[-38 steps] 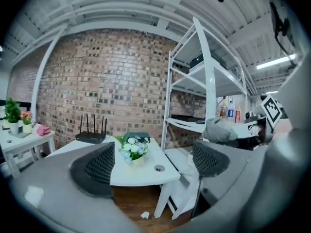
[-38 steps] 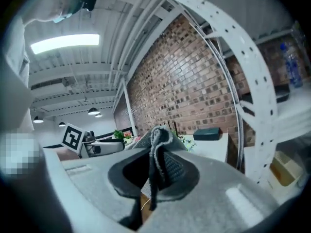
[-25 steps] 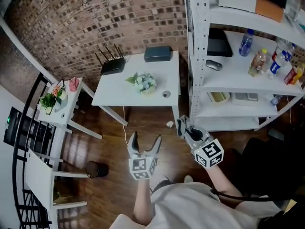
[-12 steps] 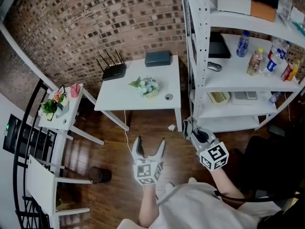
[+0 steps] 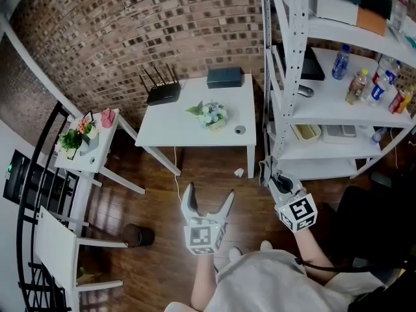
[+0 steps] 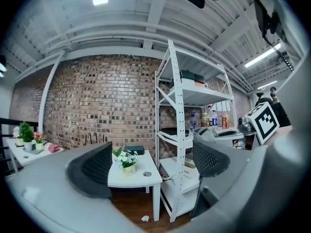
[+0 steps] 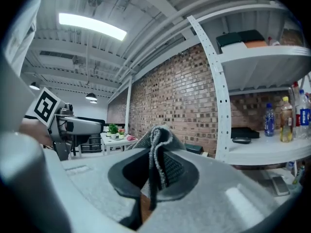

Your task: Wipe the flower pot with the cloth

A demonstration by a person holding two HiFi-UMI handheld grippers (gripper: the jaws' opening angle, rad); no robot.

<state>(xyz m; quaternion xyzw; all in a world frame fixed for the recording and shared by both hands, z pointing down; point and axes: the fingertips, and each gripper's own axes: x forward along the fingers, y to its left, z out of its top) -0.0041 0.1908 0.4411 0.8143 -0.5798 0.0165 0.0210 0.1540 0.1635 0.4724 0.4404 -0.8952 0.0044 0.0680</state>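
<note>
A small flower pot [image 5: 213,117] with white flowers stands on the white table [image 5: 172,127], well ahead of both grippers; it also shows as the pot [image 6: 128,162] in the left gripper view. My left gripper [image 5: 208,196] hangs over the wooden floor. Its jaws have just been opening and nothing is between them. My right gripper [image 5: 275,177] is shut on a folded grey cloth [image 7: 157,152] near the foot of the shelf rack. The left gripper [image 6: 150,163] points level toward the table.
A black router [image 5: 162,91], a dark box [image 5: 224,77] and a small round object [image 5: 240,129] share the table. A white shelf rack [image 5: 279,103] with bottles stands to the right. A side table [image 5: 78,158] with plants is at the left. A dark round object [image 5: 137,234] sits on the floor.
The left gripper's jaws have spread wider. Both grippers sit a little lower and further right in the head view. The cloth stays clamped in the right gripper.
</note>
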